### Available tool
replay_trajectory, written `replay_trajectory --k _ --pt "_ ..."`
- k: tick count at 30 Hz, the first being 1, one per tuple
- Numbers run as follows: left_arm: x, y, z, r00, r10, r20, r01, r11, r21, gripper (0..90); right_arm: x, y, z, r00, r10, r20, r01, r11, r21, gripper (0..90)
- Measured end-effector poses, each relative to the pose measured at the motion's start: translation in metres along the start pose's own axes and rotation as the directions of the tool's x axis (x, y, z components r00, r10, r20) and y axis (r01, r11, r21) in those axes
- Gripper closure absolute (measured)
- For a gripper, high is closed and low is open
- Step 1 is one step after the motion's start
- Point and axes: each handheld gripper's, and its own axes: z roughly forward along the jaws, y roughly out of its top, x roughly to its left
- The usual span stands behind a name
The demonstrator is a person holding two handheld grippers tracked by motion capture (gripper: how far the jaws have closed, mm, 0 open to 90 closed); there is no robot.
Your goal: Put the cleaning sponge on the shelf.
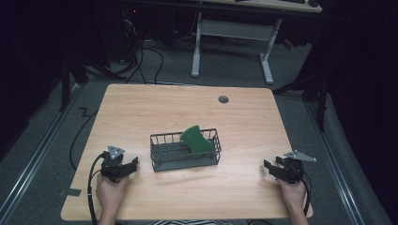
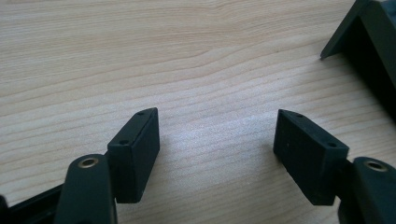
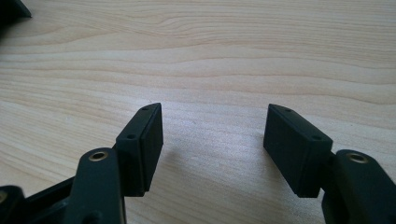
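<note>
Light wood table (image 1: pixel 141 108) under me, rounded corners, grain running crosswise; a small grey grommet (image 1: pixel 223 99) near its far edge. Grey carpet floor (image 1: pixel 42 154) all around. Metal rails (image 1: pixel 28 164) run along the floor on both sides. Beyond the table, a white-legged desk (image 1: pixel 234 30), pale top. Black cables (image 1: pixel 145 56) tangle on the floor by its left. Room edges dark; light falls mainly on the tabletop.

Green sponge (image 1: pixel 196 139), grey wire basket (image 1: pixel 162 163), black tongs (image 1: pixel 133 167)
</note>
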Motion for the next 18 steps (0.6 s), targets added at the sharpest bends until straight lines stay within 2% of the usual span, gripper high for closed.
replay_trajectory --k 4,7,10,18 --pt "0.000 0.000 0.000 1.0000 0.000 0.000 0.000 1.0000 0.000 31.9 0.001 0.000 0.001 1.0000 -0.003 0.006 0.003 1.000 0.012 37.4" --pt "0.000 0.000 0.000 1.0000 0.000 0.000 0.000 1.0000 0.000 31.9 0.004 0.000 0.001 0.9990 -0.036 0.026 0.036 0.999 0.021 36.4" --pt "0.000 0.000 0.000 1.0000 0.000 0.000 0.000 1.0000 0.000 31.8 0.012 0.000 0.003 0.9930 -0.097 0.068 0.094 0.995 0.037 34.9" --pt "0.000 0.000 0.000 1.0000 -0.004 0.003 0.004 1.0000 0.000 31.6 0.012 0.001 0.004 0.9937 -0.095 0.059 0.093 0.995 0.041 32.7"
